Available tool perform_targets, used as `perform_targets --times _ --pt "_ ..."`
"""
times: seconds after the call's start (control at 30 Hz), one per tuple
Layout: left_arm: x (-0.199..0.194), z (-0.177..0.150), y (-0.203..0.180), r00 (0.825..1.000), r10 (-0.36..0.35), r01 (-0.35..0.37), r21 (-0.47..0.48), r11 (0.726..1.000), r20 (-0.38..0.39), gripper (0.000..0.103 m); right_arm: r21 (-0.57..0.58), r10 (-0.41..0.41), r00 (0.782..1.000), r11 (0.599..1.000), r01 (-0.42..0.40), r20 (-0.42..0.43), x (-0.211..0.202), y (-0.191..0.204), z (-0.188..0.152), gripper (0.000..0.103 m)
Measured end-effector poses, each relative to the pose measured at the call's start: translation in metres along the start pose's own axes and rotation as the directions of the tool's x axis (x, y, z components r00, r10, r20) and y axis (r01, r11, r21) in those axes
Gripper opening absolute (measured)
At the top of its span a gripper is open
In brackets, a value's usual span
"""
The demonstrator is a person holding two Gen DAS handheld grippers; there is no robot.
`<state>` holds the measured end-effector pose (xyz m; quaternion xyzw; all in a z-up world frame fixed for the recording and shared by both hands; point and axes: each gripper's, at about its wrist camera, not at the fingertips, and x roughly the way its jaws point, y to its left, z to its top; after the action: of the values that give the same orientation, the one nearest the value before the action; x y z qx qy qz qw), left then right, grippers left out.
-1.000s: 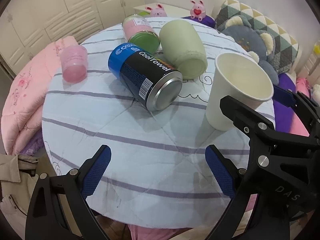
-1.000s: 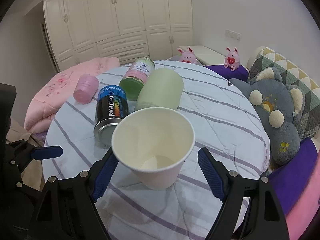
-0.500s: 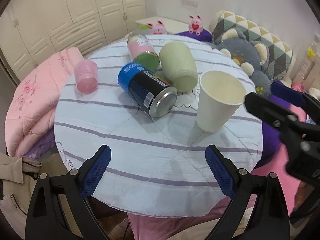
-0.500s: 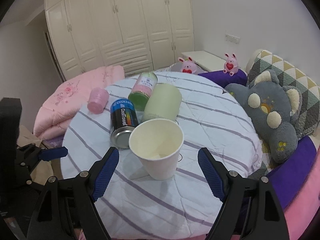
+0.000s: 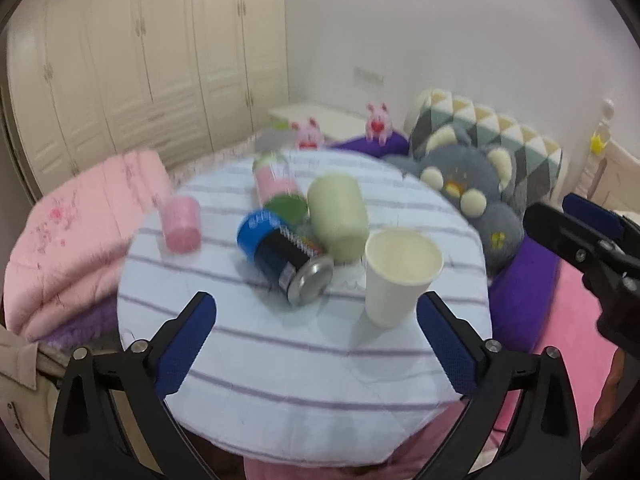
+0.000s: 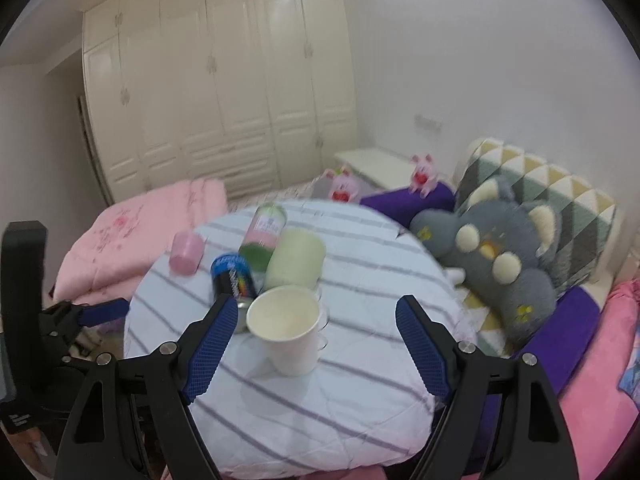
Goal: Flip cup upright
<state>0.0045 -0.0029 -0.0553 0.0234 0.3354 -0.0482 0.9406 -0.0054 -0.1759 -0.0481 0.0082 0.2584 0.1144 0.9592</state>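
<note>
A white paper cup [image 5: 396, 276] stands upright with its mouth up on the round striped table [image 5: 280, 380]; it also shows in the right wrist view [image 6: 288, 328]. My left gripper [image 5: 316, 340] is open and empty, well back from the table's near edge. My right gripper [image 6: 310, 344] is open and empty, also back from the cup; it shows at the right of the left wrist view [image 5: 580, 236].
On the table lie a blue-black can [image 5: 284, 254], a pale green cup [image 5: 338, 216] and a pink-green can [image 5: 276, 184] on their sides; a small pink cup [image 5: 182, 224] stands at left. A grey plush [image 5: 472, 188] and pink bedding [image 5: 76, 232] flank the table.
Both grippers have pulled back and up from the table; the cup looks smaller and stands free. The right gripper has moved away from around the cup.
</note>
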Motion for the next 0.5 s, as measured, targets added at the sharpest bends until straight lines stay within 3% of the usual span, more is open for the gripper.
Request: perform_targets --times 0.17,0.37,0.5 --pt "-0.007 0.002 0.001 0.999 -0.019 0.020 -0.007 1.000 0.033 0.103 0.019 -0.027 0.998 0.999 0.026 0.058 -0.012 -0.002 0.000 0.083" --pt "-0.010 0.001 0.005 0.999 -0.028 0.029 -0.019 0.999 0.045 0.103 0.018 -0.042 0.997 0.999 0.041 0.065 -0.015 0.000 -0.001 0.083" --pt "-0.016 0.001 0.007 0.995 -0.027 0.030 -0.025 0.999 0.095 0.103 0.013 -0.039 0.996 0.999 0.038 0.086 -0.018 0.003 -0.004 0.083"
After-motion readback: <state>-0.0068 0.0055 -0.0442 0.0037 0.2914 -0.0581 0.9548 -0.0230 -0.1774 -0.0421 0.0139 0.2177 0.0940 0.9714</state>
